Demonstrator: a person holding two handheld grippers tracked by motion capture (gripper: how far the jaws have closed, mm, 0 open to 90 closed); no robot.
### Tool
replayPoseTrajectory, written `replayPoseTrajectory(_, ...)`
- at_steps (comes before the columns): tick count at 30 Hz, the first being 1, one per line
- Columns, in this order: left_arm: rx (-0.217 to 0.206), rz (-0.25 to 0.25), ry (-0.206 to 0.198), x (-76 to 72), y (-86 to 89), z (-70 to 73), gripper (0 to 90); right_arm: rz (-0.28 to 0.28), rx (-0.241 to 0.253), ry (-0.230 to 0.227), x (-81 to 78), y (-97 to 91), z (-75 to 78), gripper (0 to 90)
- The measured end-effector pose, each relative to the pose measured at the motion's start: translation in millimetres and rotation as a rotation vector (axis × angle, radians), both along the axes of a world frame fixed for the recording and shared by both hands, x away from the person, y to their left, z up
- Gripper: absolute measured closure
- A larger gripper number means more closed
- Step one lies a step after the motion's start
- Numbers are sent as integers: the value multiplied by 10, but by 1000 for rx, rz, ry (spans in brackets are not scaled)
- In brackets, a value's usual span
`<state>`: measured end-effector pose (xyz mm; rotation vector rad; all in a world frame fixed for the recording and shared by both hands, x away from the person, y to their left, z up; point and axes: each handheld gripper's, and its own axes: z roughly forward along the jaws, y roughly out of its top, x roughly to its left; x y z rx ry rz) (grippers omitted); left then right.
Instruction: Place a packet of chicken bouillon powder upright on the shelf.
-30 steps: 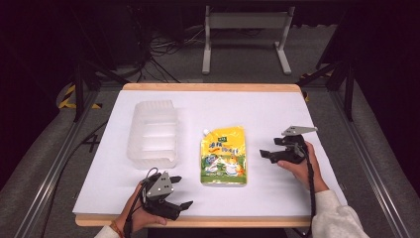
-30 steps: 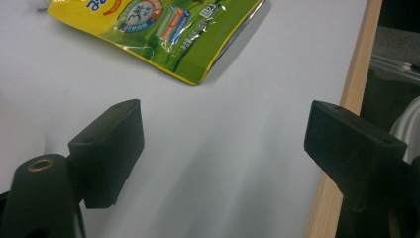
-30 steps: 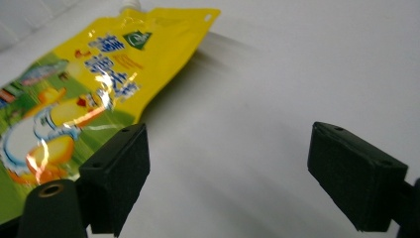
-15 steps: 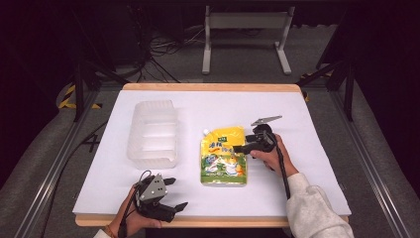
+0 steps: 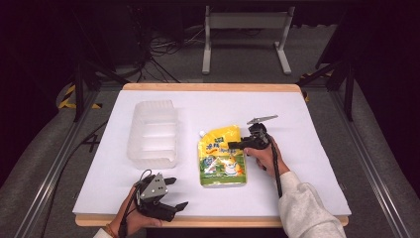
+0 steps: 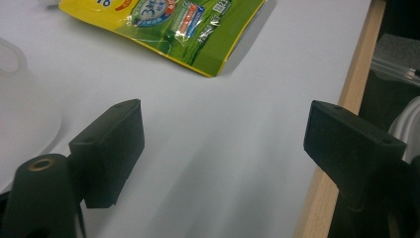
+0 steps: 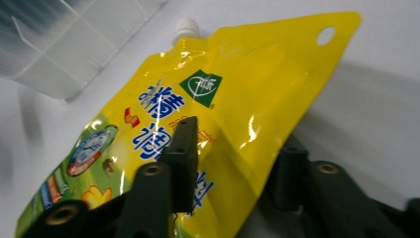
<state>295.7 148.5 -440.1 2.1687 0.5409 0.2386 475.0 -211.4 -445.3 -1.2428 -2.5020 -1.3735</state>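
A yellow and green spouted pouch lies flat on the white table, its white cap pointing toward the far side. My right gripper is at the pouch's right edge. It is open, with one jaw over the printed face and the other under the raised edge, and the pouch lies between them. My left gripper rests near the table's front edge, open wide with nothing between its fingers. The pouch's bottom corner lies ahead of it.
A clear plastic compartment tray stands to the left of the pouch, beyond the left gripper. The table's wooden front edge runs close beside the left gripper. A metal frame stands on the floor beyond the table.
My right gripper has moved left from the bare table onto the pouch's right edge and set its jaws around it. The left gripper has stayed in place.
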Motion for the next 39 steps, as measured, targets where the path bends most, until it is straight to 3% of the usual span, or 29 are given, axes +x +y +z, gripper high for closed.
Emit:
replayPoseTrajectory(2,-6,3,-1,10,-3,0,165,4,14,-6,-23,-7,19,781)
replayPoseTrajectory(4,-9,2,1,17,-5,2,165,13,22,-41,-79,-7,73,875)
replayPoseTrajectory(6,-12,3,-1,26,-10,11,166,16,4,-96,-186,10,168,898)
replayPoseTrajectory(9,-28,10,0,69,-22,36,167,23,49,-173,-397,-9,363,898)
replayPoseTrajectory(10,-39,11,9,89,-30,42,167,23,49,-173,-397,-9,363,898)
replayPoseTrajectory(16,-56,20,22,233,-145,65,166,50,87,-293,-748,-36,685,898)
replayPoseTrajectory(22,-64,-1,24,397,-380,103,167,102,125,-369,-987,-15,818,898)
replayPoseTrajectory(27,-118,23,19,534,-462,149,165,124,154,-391,-1081,-11,888,899)
replayPoseTrajectory(31,-180,11,23,609,-487,205,302,144,167,-412,-1163,13,952,899)
replayPoseTrajectory(33,-187,7,3,621,-501,234,368,151,170,-419,-1190,29,970,899)
replayPoseTrajectory(34,-204,0,7,621,-500,244,465,152,164,-425,-1210,42,984,899)
replayPoseTrajectory(35,-198,6,-21,624,-500,285,503,152,161,-429,-1219,47,991,899)
replayPoseTrajectory(36,-198,6,-21,624,-500,285,613,152,161,-429,-1219,47,991,899)
replayPoseTrajectory(37,-208,13,-25,626,-484,298,613,152,164,-439,-1240,54,1011,899)
replayPoseTrajectory(39,-209,17,-35,635,-447,323,714,151,168,-454,-1254,55,1041,899)
